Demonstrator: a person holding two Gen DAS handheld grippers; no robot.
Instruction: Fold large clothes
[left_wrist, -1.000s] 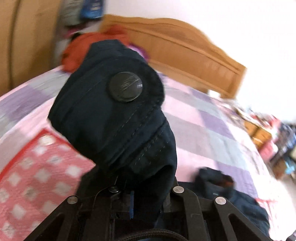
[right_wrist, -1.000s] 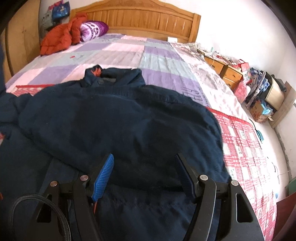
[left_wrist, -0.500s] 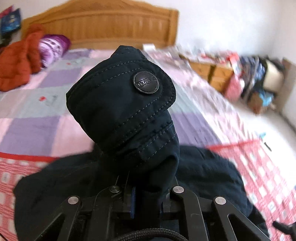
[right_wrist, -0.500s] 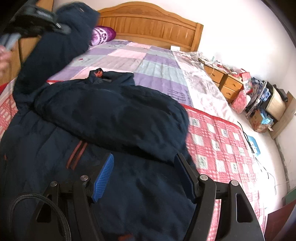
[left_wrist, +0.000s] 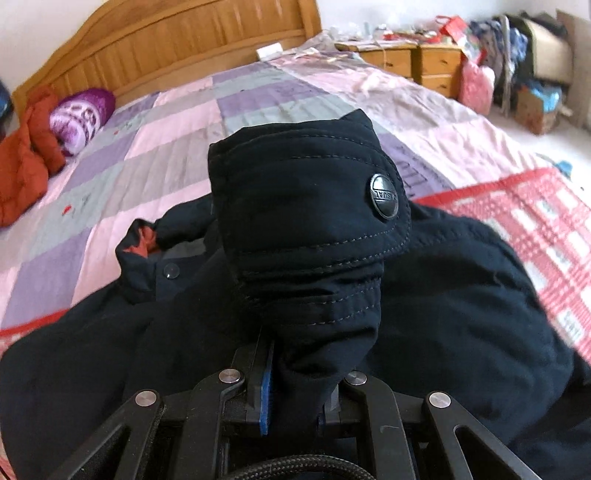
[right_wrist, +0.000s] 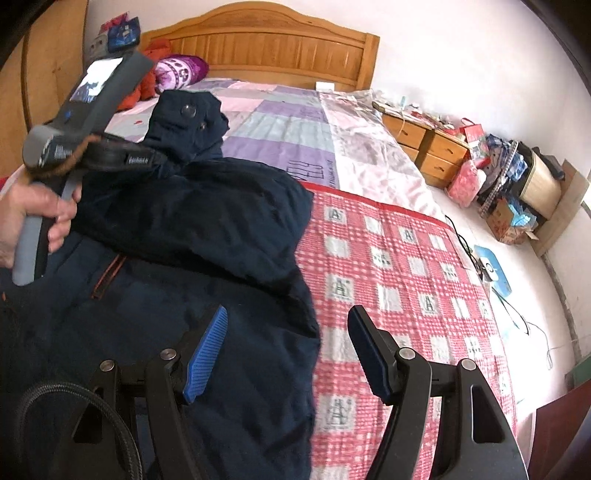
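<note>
A large navy jacket (right_wrist: 184, 240) lies spread on the bed, its collar (left_wrist: 147, 251) toward the headboard. My left gripper (left_wrist: 295, 369) is shut on the jacket's sleeve cuff (left_wrist: 306, 229), which bulges up over the jaws and shows a round metal button (left_wrist: 384, 201). In the right wrist view a hand (right_wrist: 33, 221) holds that left gripper (right_wrist: 159, 158) above the jacket's upper left, the cuff (right_wrist: 184, 122) sticking out of it. My right gripper (right_wrist: 288, 347) is open and empty, hovering over the jacket's right edge.
A red checked blanket (right_wrist: 399, 277) lies under the jacket on a pink and purple quilt (left_wrist: 166, 155). A red garment (left_wrist: 22, 177) and a purple pillow (left_wrist: 81, 118) sit by the wooden headboard (left_wrist: 184, 48). Nightstands (right_wrist: 424, 147) and floor clutter (right_wrist: 517, 177) stand to the right.
My left gripper has carried the sleeve cuff from the bed's left side across over the jacket body and lower. The right gripper has drifted toward the jacket's right edge, still open.
</note>
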